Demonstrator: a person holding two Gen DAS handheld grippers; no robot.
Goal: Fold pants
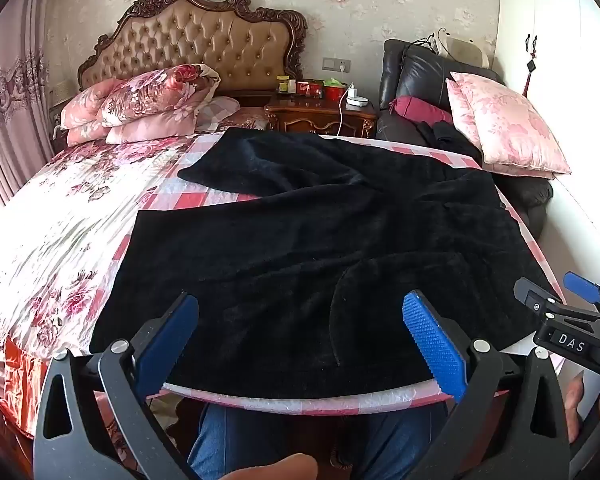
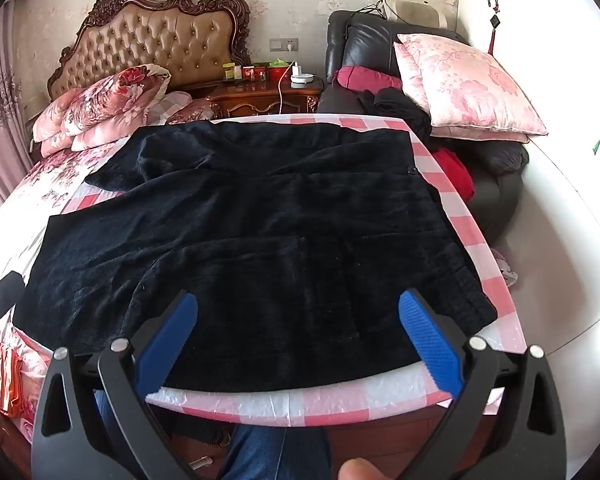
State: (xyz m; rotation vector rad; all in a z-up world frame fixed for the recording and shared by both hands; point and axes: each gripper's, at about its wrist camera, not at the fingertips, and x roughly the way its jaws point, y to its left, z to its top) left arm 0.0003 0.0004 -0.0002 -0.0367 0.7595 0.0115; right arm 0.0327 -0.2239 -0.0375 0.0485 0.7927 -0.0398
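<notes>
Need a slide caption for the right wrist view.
Right gripper open above the near edge of black pants spread on a pink checked board, bed behind.

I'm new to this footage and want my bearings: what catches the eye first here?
The black pants dominate, spread flat over a pink checked cloth on a board at the foot of the bed. Both sets of blue-padded tongs, left and right, hang open above the near edge, holding nothing. Behind stand a tufted carved headboard and a pink floral pillow on a dark armchair.
</notes>
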